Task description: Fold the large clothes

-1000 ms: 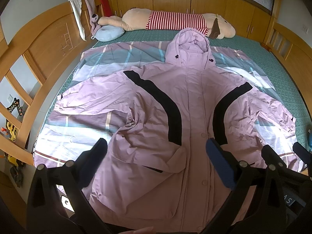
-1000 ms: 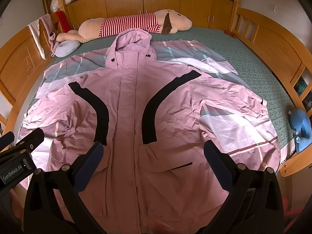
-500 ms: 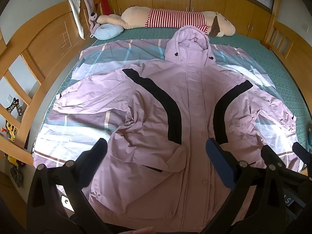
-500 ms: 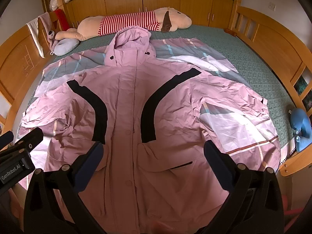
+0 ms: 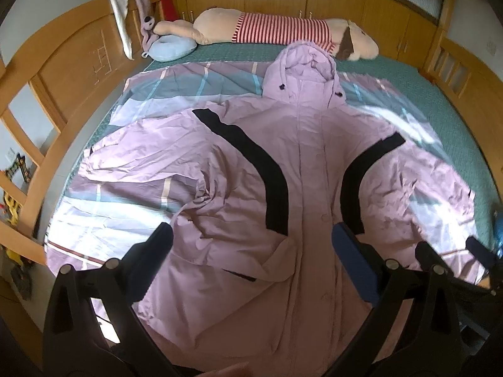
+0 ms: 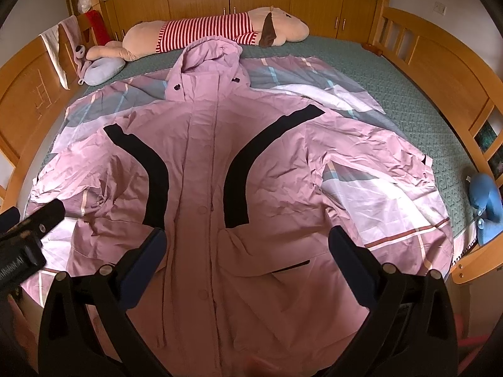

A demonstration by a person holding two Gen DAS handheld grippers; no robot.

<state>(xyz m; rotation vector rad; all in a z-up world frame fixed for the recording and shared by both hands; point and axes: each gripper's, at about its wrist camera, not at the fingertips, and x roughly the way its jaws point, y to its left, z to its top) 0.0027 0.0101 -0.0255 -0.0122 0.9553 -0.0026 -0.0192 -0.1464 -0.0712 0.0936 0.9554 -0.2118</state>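
Both grippers open above pink jacket on bed.

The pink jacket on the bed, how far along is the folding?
Done: the jacket lies spread face up on the bed, hood toward the plush toy. In hand: nothing; the left claw and right claw hover open above the hem. Left: every fold, since both sleeves lie spread out.

The jacket hem at 6 o'clock is cut off by the frame edge; the sheet beneath stays mostly hidden.
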